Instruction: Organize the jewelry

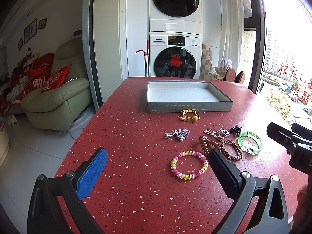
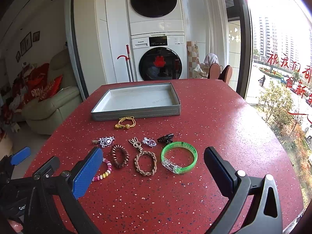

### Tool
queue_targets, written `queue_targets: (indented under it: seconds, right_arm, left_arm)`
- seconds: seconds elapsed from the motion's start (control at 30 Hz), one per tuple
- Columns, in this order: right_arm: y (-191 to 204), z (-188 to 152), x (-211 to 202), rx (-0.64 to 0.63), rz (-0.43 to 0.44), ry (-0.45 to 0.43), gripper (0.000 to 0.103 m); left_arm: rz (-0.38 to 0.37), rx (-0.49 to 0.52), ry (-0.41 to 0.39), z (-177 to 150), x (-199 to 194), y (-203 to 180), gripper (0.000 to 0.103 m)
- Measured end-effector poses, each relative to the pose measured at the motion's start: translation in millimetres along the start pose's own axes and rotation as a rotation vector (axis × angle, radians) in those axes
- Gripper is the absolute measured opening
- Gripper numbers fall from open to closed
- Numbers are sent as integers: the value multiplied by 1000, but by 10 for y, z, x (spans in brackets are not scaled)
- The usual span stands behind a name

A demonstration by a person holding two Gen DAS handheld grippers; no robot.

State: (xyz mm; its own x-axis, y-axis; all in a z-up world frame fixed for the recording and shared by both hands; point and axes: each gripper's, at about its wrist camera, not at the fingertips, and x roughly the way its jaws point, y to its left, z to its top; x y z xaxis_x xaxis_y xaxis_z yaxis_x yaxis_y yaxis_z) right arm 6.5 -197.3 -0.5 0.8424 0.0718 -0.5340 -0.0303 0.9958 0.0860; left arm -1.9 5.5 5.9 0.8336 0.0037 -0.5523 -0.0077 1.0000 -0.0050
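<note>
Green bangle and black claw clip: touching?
Cannot tell. In the right wrist view the black claw clip sits right at the green bangle's far rim; the left wrist view shows them overlapping, with no clear gap or contact.

Red speckled table (image 1: 136, 204). Behind it: stacked washer (image 1: 175, 58) and dryer (image 1: 175, 2), red-handled mop (image 1: 146, 58) beside them. Green armchair (image 1: 58, 95) left with red cushions (image 1: 56, 79). Window (image 2: 282, 58) right.
</note>
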Motion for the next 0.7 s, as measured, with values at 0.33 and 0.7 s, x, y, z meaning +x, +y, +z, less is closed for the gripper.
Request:
queue_targets:
  seconds: [0.33,0.7]
  right_arm:
    - [-16,-8,-10,5,0,-1,103]
    - [-17,-11,-6,5,0,0,103]
  left_arm:
    - [0,0,-1,-2,0,1,103]
    - [1,-1,-1,-2,1,3,103]
